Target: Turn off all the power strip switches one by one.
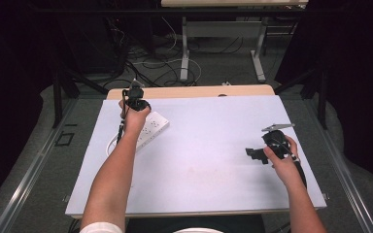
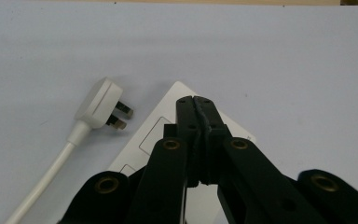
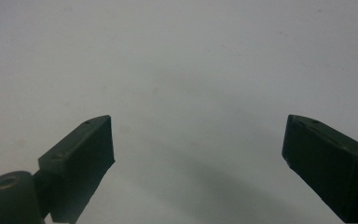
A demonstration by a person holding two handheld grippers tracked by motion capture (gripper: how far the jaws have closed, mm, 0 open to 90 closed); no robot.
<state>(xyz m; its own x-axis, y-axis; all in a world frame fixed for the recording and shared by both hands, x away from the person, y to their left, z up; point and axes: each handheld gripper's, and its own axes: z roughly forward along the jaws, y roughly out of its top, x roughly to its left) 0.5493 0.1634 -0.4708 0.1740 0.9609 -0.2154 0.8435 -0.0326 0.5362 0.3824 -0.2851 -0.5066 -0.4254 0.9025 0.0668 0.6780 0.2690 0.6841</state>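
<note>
Left gripper (image 2: 196,100), jaws pressed together with nothing between them, is hovering over the white power strip (image 1: 151,127) at the upper left of the white table (image 1: 209,160); its white plug (image 2: 100,103) is lying just beside. Right gripper (image 3: 198,154), at centre right, is hanging wide open and empty.

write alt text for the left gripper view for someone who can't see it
Black tongs, shut with the jaws pressed together, sit over the end of a white power strip on a pale table. To their left lies a white plug, unplugged, its metal pins pointing toward the strip and its white cable trailing to the bottom left corner.
</note>
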